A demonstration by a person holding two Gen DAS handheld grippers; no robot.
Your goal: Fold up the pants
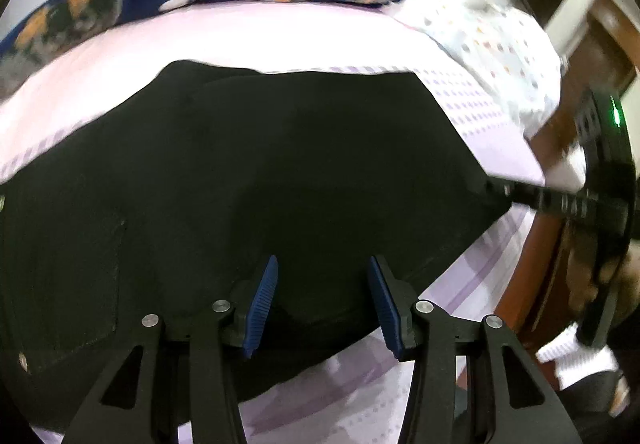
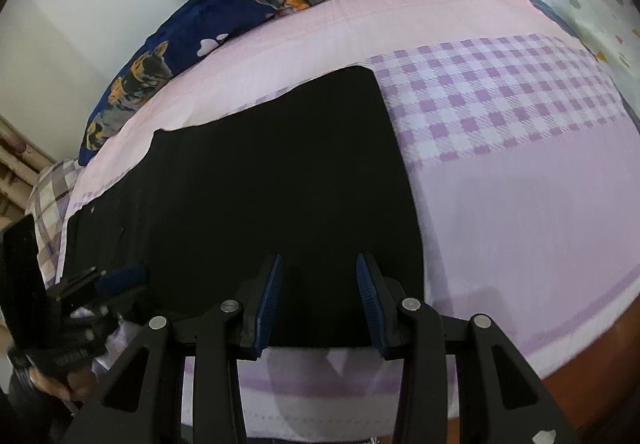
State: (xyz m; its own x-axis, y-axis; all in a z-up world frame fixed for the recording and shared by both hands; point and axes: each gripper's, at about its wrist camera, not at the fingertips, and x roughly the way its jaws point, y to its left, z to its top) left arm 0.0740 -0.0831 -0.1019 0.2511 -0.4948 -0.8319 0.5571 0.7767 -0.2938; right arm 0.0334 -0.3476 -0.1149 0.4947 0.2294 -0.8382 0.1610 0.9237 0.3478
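Black trousers (image 1: pixel 280 164) of plain dark cloth lie flat on the bed (image 2: pixel 540 204), spread over a pink and lilac checked sheet and filling the middle of both wrist views. In the left wrist view the left gripper (image 1: pixel 323 304) hangs over the near hem of the cloth at six o'clock – its blue ribbed pads (image 1: pixel 262 308) stand apart with black fabric showing in the gap, and neither pad presses on it. A stitched pocket (image 1: pixel 72 284) with a small rivet sits at eight o'clock. The right gripper's black frame (image 1: pixel 600 204) reaches in from three o'clock toward the trousers' right corner, blurred. In the right wrist view the right gripper (image 2: pixel 318 304) hovers over the near edge of the cloth at six o'clock, jaws part open with nothing pinched between them. At eight o'clock there the left gripper's body shows, with a hand (image 2: pixel 60 380) under it. A navy fleece blanket (image 2: pixel 280 4) printed with orange and grey dogs lies along the far side of the bed from ten to twelve o'clock – well apart from the trousers.
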